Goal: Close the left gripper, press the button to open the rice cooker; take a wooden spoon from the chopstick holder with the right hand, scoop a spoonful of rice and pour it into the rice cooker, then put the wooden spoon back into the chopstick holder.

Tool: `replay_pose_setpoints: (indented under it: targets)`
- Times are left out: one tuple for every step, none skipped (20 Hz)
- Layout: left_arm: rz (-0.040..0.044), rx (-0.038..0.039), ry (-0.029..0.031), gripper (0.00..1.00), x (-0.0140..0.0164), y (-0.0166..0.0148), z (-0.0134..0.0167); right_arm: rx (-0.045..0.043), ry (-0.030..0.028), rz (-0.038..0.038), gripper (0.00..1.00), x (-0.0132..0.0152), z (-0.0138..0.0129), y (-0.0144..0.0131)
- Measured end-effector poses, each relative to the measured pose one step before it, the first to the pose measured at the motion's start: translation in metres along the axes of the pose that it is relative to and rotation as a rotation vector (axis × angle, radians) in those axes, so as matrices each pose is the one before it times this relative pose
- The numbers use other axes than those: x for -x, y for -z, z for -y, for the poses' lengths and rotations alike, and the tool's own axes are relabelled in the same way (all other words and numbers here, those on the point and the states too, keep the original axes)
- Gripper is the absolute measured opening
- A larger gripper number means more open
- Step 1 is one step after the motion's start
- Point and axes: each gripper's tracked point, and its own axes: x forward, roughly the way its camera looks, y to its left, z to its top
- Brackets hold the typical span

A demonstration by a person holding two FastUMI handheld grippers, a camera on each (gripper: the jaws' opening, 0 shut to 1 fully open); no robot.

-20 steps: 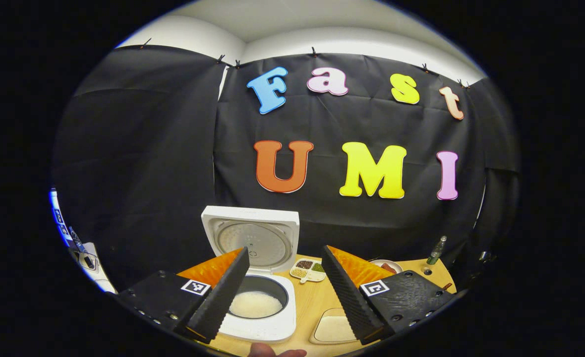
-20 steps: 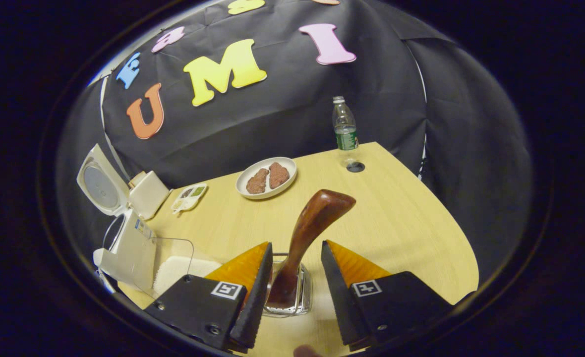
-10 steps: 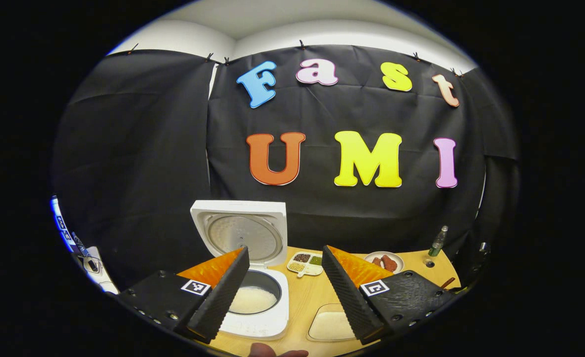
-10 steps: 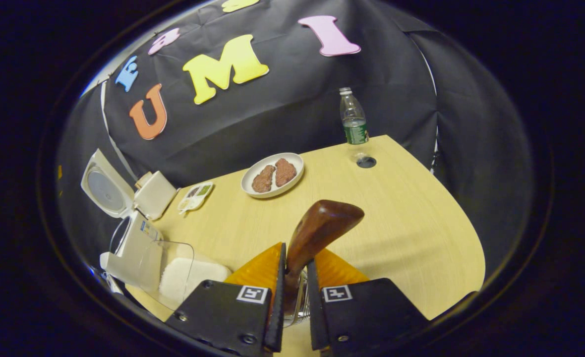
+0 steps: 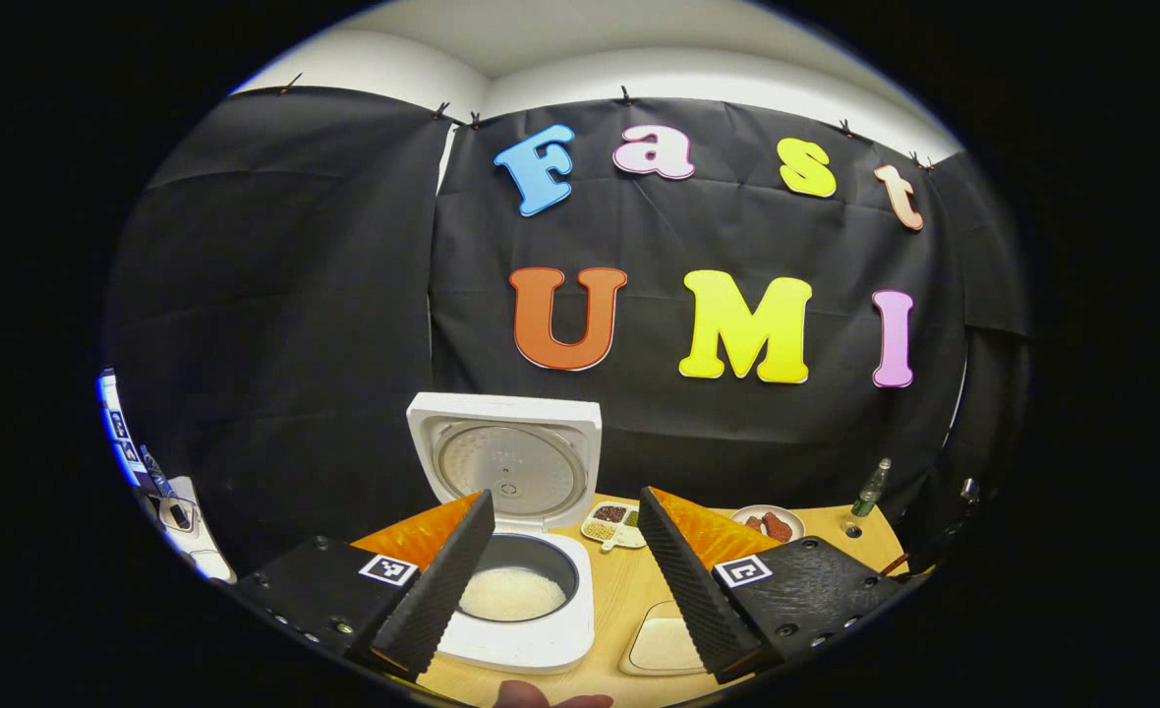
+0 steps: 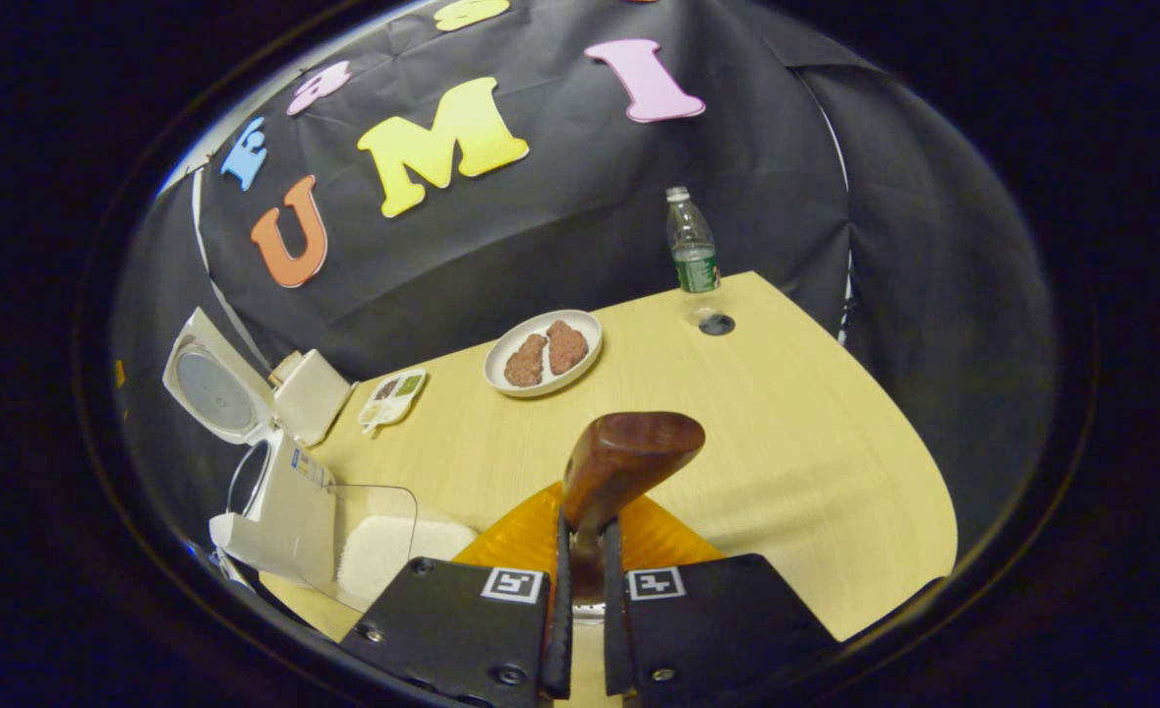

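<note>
The white rice cooker (image 5: 516, 644) stands with its lid (image 5: 506, 462) raised, and white rice lies in its pot. My left gripper (image 5: 565, 497) hangs open above and in front of it, holding nothing. A clear container of rice (image 5: 661, 644) sits right of the cooker. In the right gripper view, the rice cooker (image 6: 280, 492) and the rice container (image 6: 393, 546) are at the left. My right gripper (image 6: 583, 531) is shut on the handle of the dark wooden spoon (image 6: 629, 457), which sticks up between its fingers. The fingers largely hide the glass chopstick holder.
On the light wooden table (image 6: 786, 442) a white plate with two brown pieces (image 6: 544, 352) sits toward the back. A plastic bottle (image 6: 690, 246) and a dark cap (image 6: 716, 324) are at the far corner. A small divided dish (image 6: 393, 398) lies near the cooker.
My right gripper has gone from open around the spoon handle to shut on it. The left gripper stays open and has only drifted slightly.
</note>
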Motion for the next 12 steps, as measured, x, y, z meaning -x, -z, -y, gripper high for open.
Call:
replay_pose_setpoints:
  targets:
    - [0.00562,0.00078,0.00616,0.94,0.00075,-0.00044,-0.00383,0.01649,0.00819,0.01181,0.18,0.00615,-0.00355,-0.00486]
    - [0.00886,-0.00826,0.01164,0.94,0.002,0.00088,-0.00237,0.01605,0.01297,0.01528,0.16,0.00723,-0.00369,-0.00673]
    - [0.00948,-0.01078,0.00963,0.94,0.001,0.00034,-0.00331,0.01811,0.01536,0.01759,0.15,0.00763,-0.00256,-0.00655]
    - [0.00914,-0.00801,0.01563,0.94,0.00166,0.00017,-0.00255,0.02272,0.01406,0.01619,0.14,0.00785,-0.00339,-0.00736]
    - [0.01304,-0.0071,0.01864,0.94,0.00059,0.00038,-0.00146,0.02152,0.01238,0.01192,0.13,0.008,-0.00369,-0.00651]
    - [0.01514,-0.00747,0.019,0.94,0.00123,-0.00067,-0.00124,0.01885,0.009,0.00791,0.13,0.00707,-0.00426,-0.00656]
    - [0.01145,-0.00735,0.01719,0.94,0.00075,0.0009,-0.00313,0.01889,0.00863,0.00564,0.13,0.00815,-0.00607,-0.00583]
    - [0.00908,-0.00562,0.01412,0.95,0.0005,0.00226,-0.0041,0.01623,0.006,0.00511,0.13,0.00585,-0.00547,-0.00572]
    - [0.00606,-0.00149,0.01669,0.94,0.00047,0.00221,-0.00233,0.01732,0.00125,0.00965,0.12,0.00596,-0.00813,-0.00674]
    - [0.00224,-0.00077,0.01925,0.95,0.00273,0.0024,-0.00136,0.01401,-0.00596,0.01057,0.12,0.00655,-0.0109,-0.00638]
    - [0.00143,-0.00291,0.01827,0.95,0.00211,0.00195,-0.00111,0.01393,-0.01377,0.00972,0.12,0.00534,-0.01468,-0.0054]
    - [-0.00155,-0.00396,0.0131,0.94,0.00257,0.00254,-0.00509,0.01072,-0.01625,0.00647,0.12,0.00294,-0.0132,-0.00415]
